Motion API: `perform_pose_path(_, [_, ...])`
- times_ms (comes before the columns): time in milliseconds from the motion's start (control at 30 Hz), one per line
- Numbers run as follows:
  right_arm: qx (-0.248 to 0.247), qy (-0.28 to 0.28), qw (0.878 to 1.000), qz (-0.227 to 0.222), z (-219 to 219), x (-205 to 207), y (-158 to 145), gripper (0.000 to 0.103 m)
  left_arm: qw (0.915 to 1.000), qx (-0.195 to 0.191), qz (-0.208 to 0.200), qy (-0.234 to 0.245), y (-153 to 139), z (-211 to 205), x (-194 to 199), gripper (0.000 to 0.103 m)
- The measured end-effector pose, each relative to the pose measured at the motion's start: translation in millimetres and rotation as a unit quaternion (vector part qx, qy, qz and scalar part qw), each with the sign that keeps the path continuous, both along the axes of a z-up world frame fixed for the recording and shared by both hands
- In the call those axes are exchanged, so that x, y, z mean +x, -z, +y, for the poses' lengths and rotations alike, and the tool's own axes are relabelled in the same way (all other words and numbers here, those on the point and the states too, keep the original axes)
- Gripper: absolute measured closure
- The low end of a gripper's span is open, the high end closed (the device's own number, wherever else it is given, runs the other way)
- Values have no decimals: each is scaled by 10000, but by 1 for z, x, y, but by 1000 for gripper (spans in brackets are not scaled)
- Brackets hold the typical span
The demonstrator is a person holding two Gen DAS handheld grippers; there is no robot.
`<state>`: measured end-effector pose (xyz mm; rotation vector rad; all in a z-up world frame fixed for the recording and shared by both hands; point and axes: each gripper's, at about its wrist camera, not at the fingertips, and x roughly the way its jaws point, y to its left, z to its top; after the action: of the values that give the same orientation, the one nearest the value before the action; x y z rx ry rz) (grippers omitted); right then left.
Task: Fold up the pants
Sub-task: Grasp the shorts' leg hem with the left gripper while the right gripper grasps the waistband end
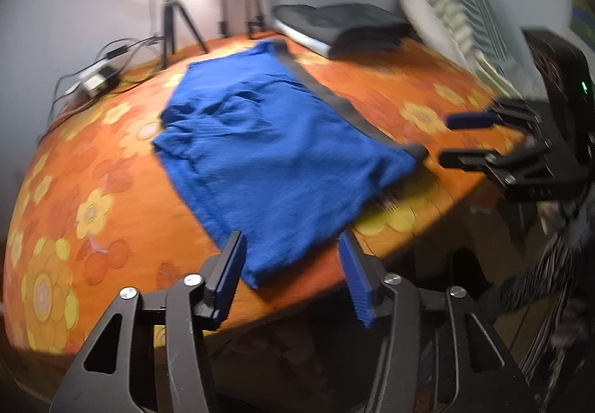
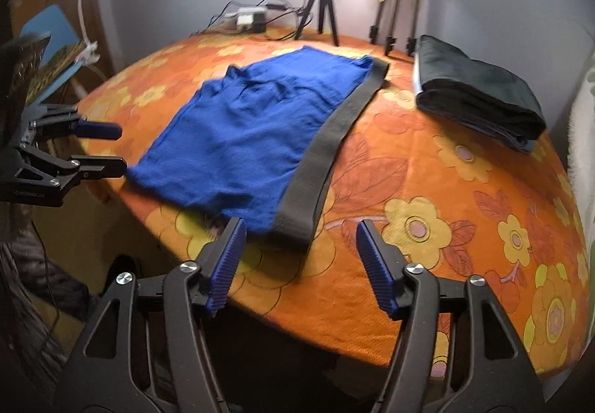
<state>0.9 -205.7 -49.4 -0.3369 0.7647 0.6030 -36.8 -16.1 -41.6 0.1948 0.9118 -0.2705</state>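
Blue pants (image 1: 267, 152) with a dark grey waistband (image 1: 327, 93) lie flat and folded on the orange flowered tablecloth (image 1: 111, 189). They also show in the right wrist view (image 2: 245, 137), with the waistband (image 2: 327, 152) on their right side. My left gripper (image 1: 290, 245) is open and empty, its fingers just above the near edge of the pants. My right gripper (image 2: 301, 230) is open and empty, at the near end of the waistband. Each gripper shows in the other's view, the right one (image 1: 446, 137) and the left one (image 2: 119, 149), both open.
A stack of folded dark clothes (image 2: 479, 96) lies at the back right of the table. Tripods (image 2: 319, 3), a bright lamp, a power strip (image 2: 253, 18) with cables stand at the far edge. A striped pillow (image 1: 453, 7) leans against the wall. The table's near edge (image 2: 297, 323) is close.
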Motion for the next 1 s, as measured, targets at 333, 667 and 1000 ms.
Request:
perform_pose_path(333, [-623,-561,9964,90,19,3,18,50,9994,-113,332,80,28,5,9,66])
perform_pose_path(667, [-949,-841,9919,65,36,7,28,51,9995,25,179,261,32,3,16,91])
perform_pose_path(1000, [-1216,-877,9886,-147,39,8,32,56,9993,-233,71,298,26,9,16,98])
